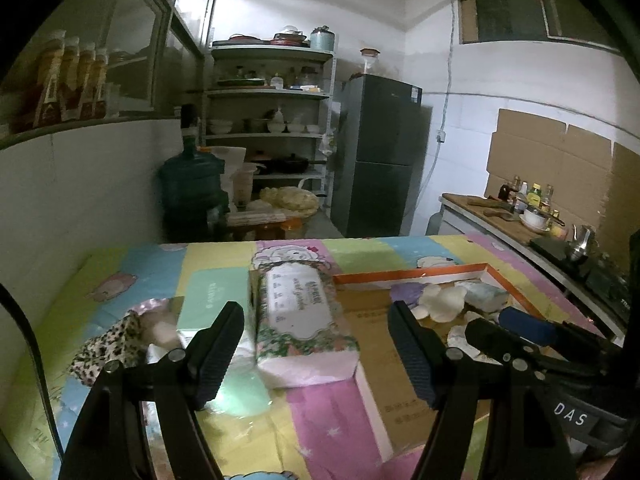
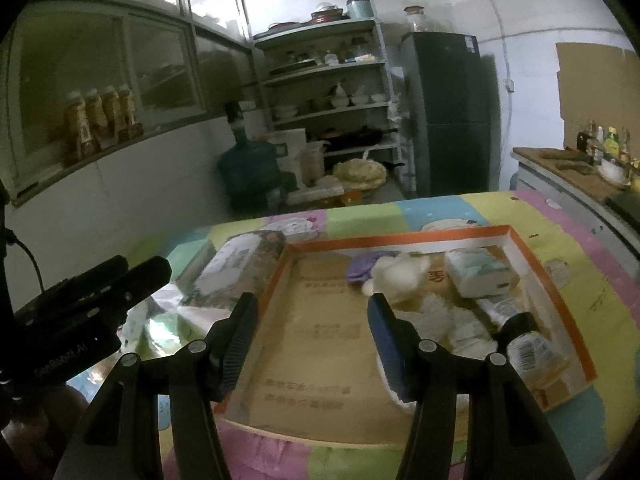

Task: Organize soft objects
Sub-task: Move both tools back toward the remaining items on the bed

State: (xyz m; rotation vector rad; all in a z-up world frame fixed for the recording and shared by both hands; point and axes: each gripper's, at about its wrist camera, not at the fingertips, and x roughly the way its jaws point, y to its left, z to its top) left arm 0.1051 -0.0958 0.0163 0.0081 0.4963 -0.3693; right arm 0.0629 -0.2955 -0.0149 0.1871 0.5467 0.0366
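Observation:
A floral-wrapped tissue pack (image 1: 304, 320) lies on the pastel cartoon tablecloth (image 1: 132, 272), just left of a shallow orange-rimmed cardboard box (image 1: 404, 276). My left gripper (image 1: 316, 356) is open above the pack's near end, nothing between its fingers. A mint-green tissue pack (image 1: 208, 300) and a leopard-print cloth (image 1: 116, 344) lie further left. In the right wrist view my right gripper (image 2: 310, 344) is open over the box's bare floor (image 2: 320, 312). Inside the box (image 2: 400, 240) sit a white plush toy (image 2: 400, 272), a purple cloth (image 2: 362, 268), a small tissue pack (image 2: 476, 272) and a bottle (image 2: 528, 344).
A dark fridge (image 1: 380, 152), metal shelves of dishes (image 1: 268, 92) and a water jug (image 1: 192, 184) stand beyond the table. At right a counter (image 1: 500, 216) carries bottles and a bowl. A wall cabinet with bottles (image 1: 72, 80) hangs on the left.

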